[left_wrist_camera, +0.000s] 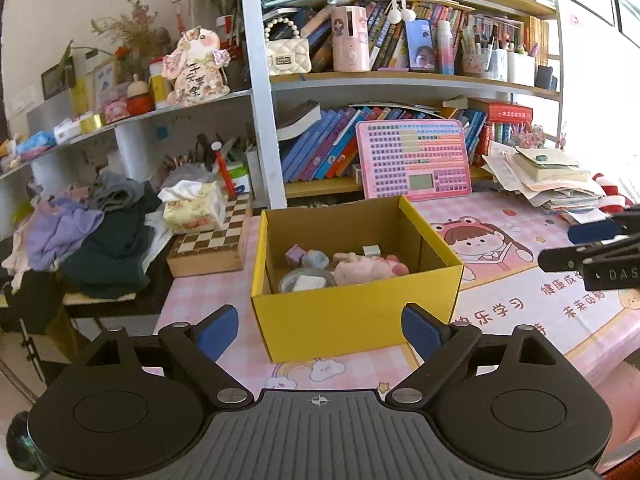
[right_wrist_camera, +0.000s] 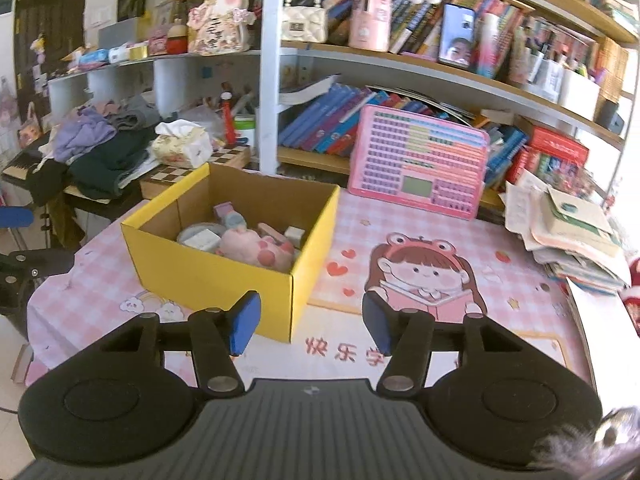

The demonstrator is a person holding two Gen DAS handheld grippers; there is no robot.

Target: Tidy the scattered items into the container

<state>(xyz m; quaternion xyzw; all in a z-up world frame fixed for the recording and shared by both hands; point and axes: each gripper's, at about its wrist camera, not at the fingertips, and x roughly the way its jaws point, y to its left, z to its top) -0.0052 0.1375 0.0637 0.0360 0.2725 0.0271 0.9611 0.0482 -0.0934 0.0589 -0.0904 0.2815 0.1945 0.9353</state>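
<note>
Two hand-held grippers face one yellow cardboard box [left_wrist_camera: 352, 320] that sits on the pink counter [right_wrist_camera: 400, 220]. The left hand-held gripper [left_wrist_camera: 320, 332] has its blue pads far apart, with nothing between them. The box is straight ahead of it and very near, so its front wall fills the gap between the pads in that view. The right hand-held gripper [right_wrist_camera: 310, 326] has its pads apart too, less wide, and it holds nothing. From this one, the box [right_wrist_camera: 224, 276] lies ahead and to the left, with its near corner pointing at the gap.

Inside the box lie a pink plush toy [left_wrist_camera: 368, 268], a purple block [left_wrist_camera: 295, 255] and a few other small things. The box's long side runs away from the left hand-held gripper, toward the bookshelf [left_wrist_camera: 400, 80].

I see no loose small things left on the pink mat. So I think the tidying is nearly done, and the left side is nearer if the box needs moving.
</note>
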